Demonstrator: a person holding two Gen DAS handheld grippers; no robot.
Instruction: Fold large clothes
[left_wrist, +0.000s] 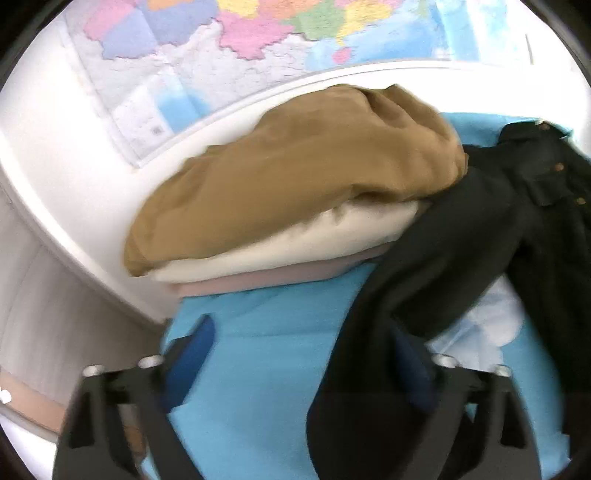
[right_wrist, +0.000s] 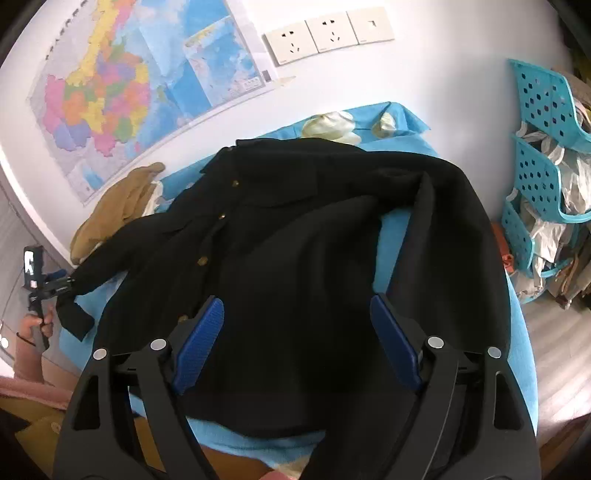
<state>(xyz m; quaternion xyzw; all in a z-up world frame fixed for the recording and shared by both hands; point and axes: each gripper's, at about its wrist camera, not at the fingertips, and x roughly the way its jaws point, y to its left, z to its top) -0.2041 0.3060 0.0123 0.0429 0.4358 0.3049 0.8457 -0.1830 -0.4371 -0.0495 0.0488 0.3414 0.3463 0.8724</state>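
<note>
A large black button-up coat (right_wrist: 295, 229) lies spread on the blue-covered table (right_wrist: 402, 122). One black sleeve (left_wrist: 417, 280) runs down between the fingers of my left gripper (left_wrist: 303, 350), whose jaws stand wide; the frame is blurred. In the right wrist view the left gripper (right_wrist: 64, 282) sits at the sleeve's cuff (right_wrist: 74, 317), which hangs off the table edge. My right gripper (right_wrist: 295, 325) is open over the coat's lower body, blue pads (right_wrist: 201, 343) either side of the cloth, not pinching it.
A stack of folded clothes, tan (left_wrist: 295, 173) on cream (left_wrist: 295, 247) on pink, sits at the table's far left. A map (right_wrist: 122, 92) and wall sockets (right_wrist: 325, 35) are on the wall. Teal baskets (right_wrist: 543, 147) of clothes stand at right.
</note>
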